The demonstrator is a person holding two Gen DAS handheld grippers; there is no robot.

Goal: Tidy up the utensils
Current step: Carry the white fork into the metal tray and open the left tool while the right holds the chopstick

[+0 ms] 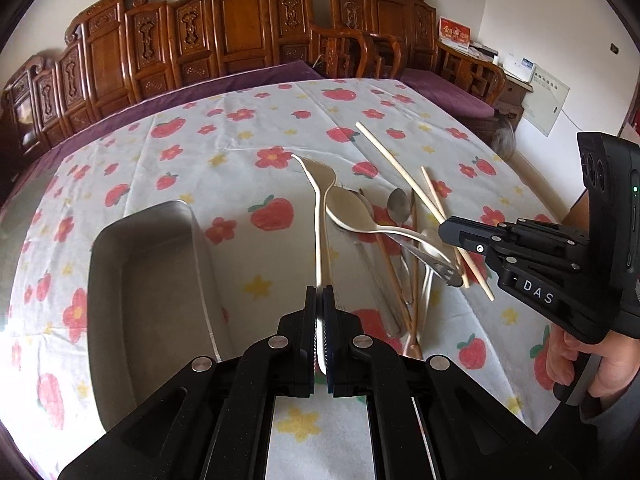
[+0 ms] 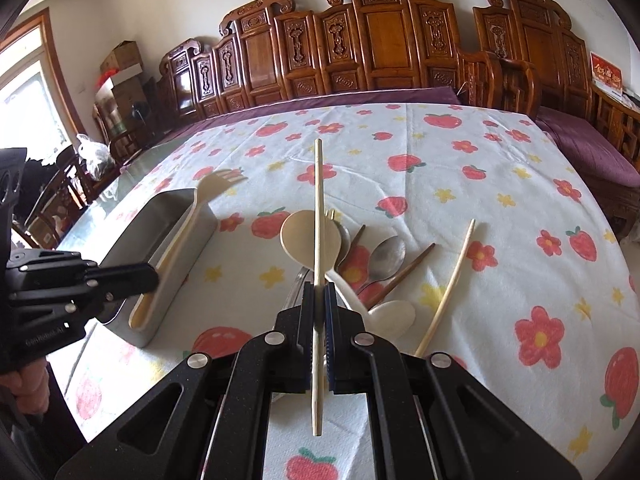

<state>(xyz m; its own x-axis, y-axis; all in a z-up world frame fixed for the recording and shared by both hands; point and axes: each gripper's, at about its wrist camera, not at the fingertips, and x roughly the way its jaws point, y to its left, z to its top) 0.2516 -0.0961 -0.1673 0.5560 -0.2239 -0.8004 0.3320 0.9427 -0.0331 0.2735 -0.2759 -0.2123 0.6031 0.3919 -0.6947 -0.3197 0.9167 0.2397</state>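
Utensils (image 1: 400,240) lie in a loose heap on the strawberry-print tablecloth (image 1: 240,128), at about two o'clock from the left gripper (image 1: 319,296) in its own view: smooth cream plastic spoons, a dull metal spoon (image 2: 384,258), a slim dark wooden handle and pale round chopsticks, crossed over one another. The left gripper's pads are pressed onto the thin handle of a cream fork (image 1: 318,208), whose tines point away toward twelve o'clock. In the right wrist view this fork slants over the metal tray (image 2: 172,248), tines past the tray's far rim toward one o'clock. The tray is a matte grey rectangle with rounded corners and raised walls, sitting at nine o'clock of the heap. The right gripper (image 2: 319,300) pinches a straight pale chopstick (image 2: 318,240) that runs toward twelve o'clock above the heap. Another chopstick (image 2: 448,292) rests alone at two o'clock. Bare cloth stretches beyond the heap to the table's far edge, near the carved wooden bench (image 2: 380,40).
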